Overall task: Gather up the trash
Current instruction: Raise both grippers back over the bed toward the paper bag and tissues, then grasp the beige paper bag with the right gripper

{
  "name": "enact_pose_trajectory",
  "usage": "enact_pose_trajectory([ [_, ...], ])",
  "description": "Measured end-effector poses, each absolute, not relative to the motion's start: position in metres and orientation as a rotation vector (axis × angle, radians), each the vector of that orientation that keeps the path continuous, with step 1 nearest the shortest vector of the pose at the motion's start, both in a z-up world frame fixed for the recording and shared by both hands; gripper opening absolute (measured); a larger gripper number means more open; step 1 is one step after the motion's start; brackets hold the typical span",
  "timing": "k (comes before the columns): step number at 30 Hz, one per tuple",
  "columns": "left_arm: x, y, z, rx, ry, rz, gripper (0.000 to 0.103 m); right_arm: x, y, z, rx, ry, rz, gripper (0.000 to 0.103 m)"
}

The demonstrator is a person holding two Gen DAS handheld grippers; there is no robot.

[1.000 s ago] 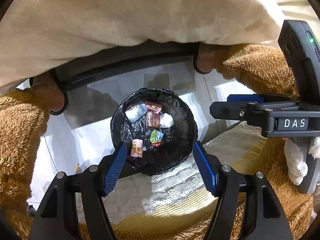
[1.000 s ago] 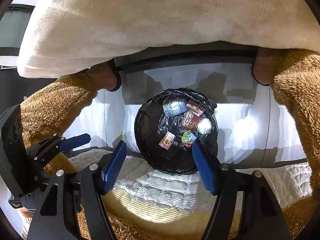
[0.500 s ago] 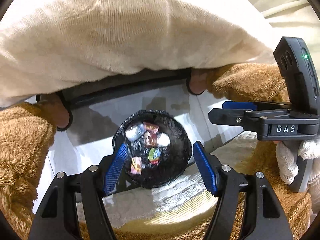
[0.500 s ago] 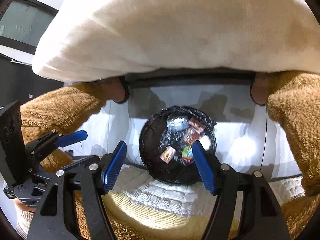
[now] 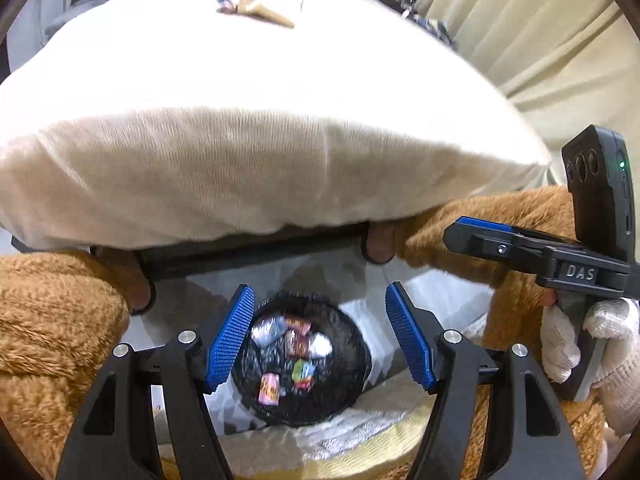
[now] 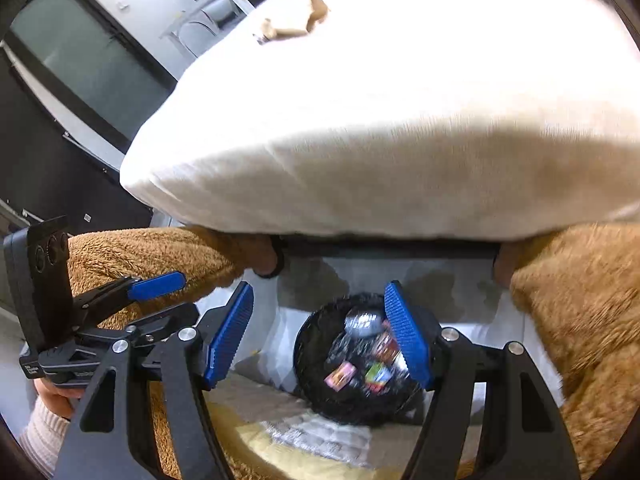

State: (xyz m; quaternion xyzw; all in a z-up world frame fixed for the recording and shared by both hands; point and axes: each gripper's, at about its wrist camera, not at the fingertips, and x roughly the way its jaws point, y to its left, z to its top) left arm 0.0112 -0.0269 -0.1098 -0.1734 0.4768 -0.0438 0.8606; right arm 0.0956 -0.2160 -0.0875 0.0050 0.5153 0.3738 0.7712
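A round bin with a black liner (image 5: 344,392) stands on the pale floor, far below both grippers. Several coloured wrappers (image 5: 298,344) lie in it. In the right wrist view the same bin (image 6: 316,344) and wrappers (image 6: 374,372) sit low and blurred. My left gripper (image 5: 320,340) is open, nothing between its blue pads. My right gripper (image 6: 318,336) is also open and empty. Brown paper scraps (image 5: 260,10) lie on top of a cream cloth-covered surface (image 5: 260,140); the right wrist view shows the scraps (image 6: 296,28) too. A white-gloved hand (image 5: 568,344) holds the right gripper (image 5: 460,234).
Brown plush fabric (image 5: 52,340) flanks the floor gap on both sides. Wooden legs (image 5: 380,244) stand under the cream surface. A lacy pale cloth (image 5: 332,436) lies in front of the bin. A dark screen (image 6: 80,52) stands at the far left; curtains (image 5: 540,40) hang at the right.
Both grippers rose and tilted up. The bin shrank and slid lower in both views. The top of the cream surface with its paper scraps came into sight. Jaw openings look unchanged.
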Motion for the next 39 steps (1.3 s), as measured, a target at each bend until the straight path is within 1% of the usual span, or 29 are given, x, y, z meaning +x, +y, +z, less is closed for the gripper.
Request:
enact_pose_trajectory([
  [5, 0.015, -0.014, -0.094, -0.402, 0.94, -0.092, 0.067, 0.109, -0.211, -0.066, -0.002, 1.045, 0.844, 0.068],
  [11, 0.031, 0.005, -0.072, -0.409, 0.882, -0.096, 0.067, 0.132, -0.195, -0.03, -0.091, 0.914, 0.891, 0.068],
  [18, 0.058, 0.035, -0.045, -0.361, 0.828, -0.072, 0.067, 0.173, -0.169, -0.007, -0.148, 0.844, 0.934, 0.068],
  [32, 0.106, 0.099, -0.012, -0.317, 0.768, -0.009, 0.067, 0.279, -0.107, 0.009, -0.138, 0.805, 0.975, 0.068],
  [39, 0.137, 0.116, -0.003, -0.273, 0.761, -0.009, 0.067, 0.326, -0.082, -0.005, -0.11, 0.848, 1.002, 0.068],
])
